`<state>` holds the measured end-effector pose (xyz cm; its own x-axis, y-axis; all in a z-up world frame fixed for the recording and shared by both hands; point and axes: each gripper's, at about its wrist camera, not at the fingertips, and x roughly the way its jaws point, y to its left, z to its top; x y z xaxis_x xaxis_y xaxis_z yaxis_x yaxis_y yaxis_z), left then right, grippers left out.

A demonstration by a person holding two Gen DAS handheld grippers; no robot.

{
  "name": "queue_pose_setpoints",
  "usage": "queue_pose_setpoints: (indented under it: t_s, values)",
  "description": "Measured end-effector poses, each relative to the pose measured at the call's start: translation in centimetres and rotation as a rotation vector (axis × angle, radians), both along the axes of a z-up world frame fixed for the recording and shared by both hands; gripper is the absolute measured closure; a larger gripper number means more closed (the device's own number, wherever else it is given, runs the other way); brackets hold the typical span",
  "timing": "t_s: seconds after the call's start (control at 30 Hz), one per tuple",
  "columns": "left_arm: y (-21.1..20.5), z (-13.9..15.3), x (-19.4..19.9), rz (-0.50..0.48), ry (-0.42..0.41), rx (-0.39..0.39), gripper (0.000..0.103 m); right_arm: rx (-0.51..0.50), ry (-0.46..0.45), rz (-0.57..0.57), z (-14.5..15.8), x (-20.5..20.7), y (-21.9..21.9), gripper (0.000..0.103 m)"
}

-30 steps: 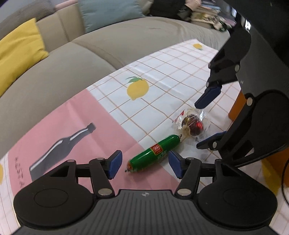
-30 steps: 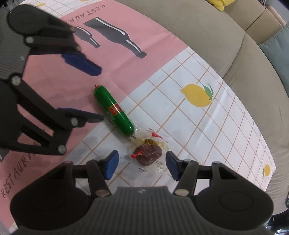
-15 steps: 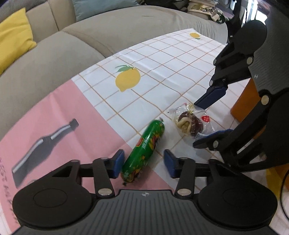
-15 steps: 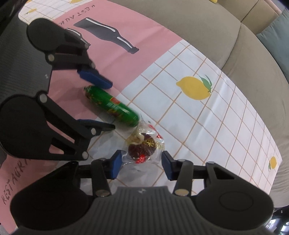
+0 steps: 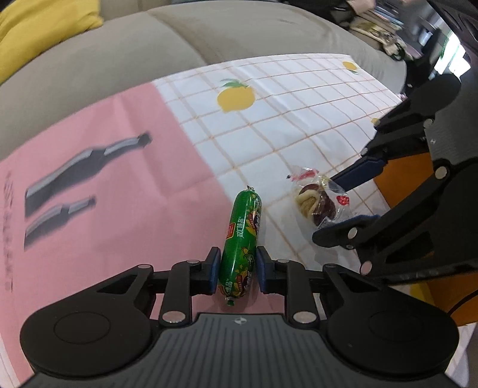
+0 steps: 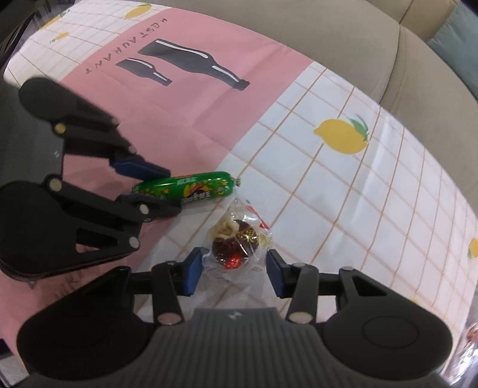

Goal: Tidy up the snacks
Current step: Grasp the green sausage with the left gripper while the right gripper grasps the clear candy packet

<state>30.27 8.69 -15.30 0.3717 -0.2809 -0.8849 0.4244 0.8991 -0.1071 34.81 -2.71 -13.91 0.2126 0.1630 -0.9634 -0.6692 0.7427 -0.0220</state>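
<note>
A green sausage stick (image 5: 242, 238) lies on the pink and white tablecloth (image 5: 119, 185). My left gripper (image 5: 236, 270) is shut on its near end. It also shows in the right wrist view (image 6: 191, 188), pinched by the left gripper (image 6: 167, 191). A clear packet of dark snacks (image 6: 236, 241) lies between the blue pads of my right gripper (image 6: 232, 273), which is open around it. The packet (image 5: 321, 200) and the right gripper (image 5: 355, 194) also show at the right of the left wrist view.
A grey sofa (image 5: 209, 32) with a yellow cushion (image 5: 38, 27) runs along the far edge of the cloth. An orange object (image 5: 409, 173) stands behind the right gripper. The cloth has printed bottles (image 6: 194, 62) and lemons (image 6: 340, 135).
My left gripper has moved forward over the sausage stick and shut on it. My right gripper has moved forward so that the snack packet sits between its open pads.
</note>
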Motion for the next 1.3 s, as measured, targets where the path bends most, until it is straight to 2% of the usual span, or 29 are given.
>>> queue_pose_setpoints:
  t_s: [0.33,0.5,0.6,0.63,0.77,0.87,0.93,1.03,1.1,1.2,1.3]
  values:
    - [3.1,0.3,-4.9,0.157,0.097,-0.056,0.076,0.063,0.053,0.009,0.4,-3.5,1.0,0.06]
    - [4.5,0.1,-5.5,0.186,0.1,-0.124,0.076,0.07,0.048,0.014,0.3,-4.5,1.2,0.059]
    - [4.4,0.1,-5.6,0.186,0.089,-0.13,0.075,0.075,0.039,0.01,0.3,-4.6,1.1,0.059]
    - [4.3,0.1,-5.6,0.188,0.083,-0.124,0.073,0.078,0.036,0.008,0.4,-4.7,1.0,0.059]
    - [3.7,0.2,-5.5,0.19,0.055,-0.103,0.048,0.074,0.019,0.021,0.3,-5.1,0.8,0.058]
    - [2.8,0.2,-5.4,0.158,0.03,-0.054,0.047,0.068,-0.002,0.045,0.3,-5.5,0.7,0.057]
    - [2.3,0.1,-5.3,0.141,0.013,-0.028,0.047,0.067,-0.017,0.06,0.3,-5.6,0.6,0.051]
    - [1.9,0.0,-5.3,0.133,-0.003,0.002,0.052,0.071,-0.044,0.084,0.3,-5.8,0.5,0.044]
    - [1.7,0.0,-5.4,0.13,-0.01,0.015,0.065,0.088,-0.047,0.086,0.4,-5.8,0.4,0.043]
    - [1.6,0.0,-5.5,0.141,-0.013,0.035,0.077,0.115,-0.072,0.098,0.8,-5.8,0.6,0.043]
    - [1.7,0.1,-5.6,0.159,-0.005,0.03,0.078,0.13,-0.078,0.106,0.8,-5.9,1.1,0.043]
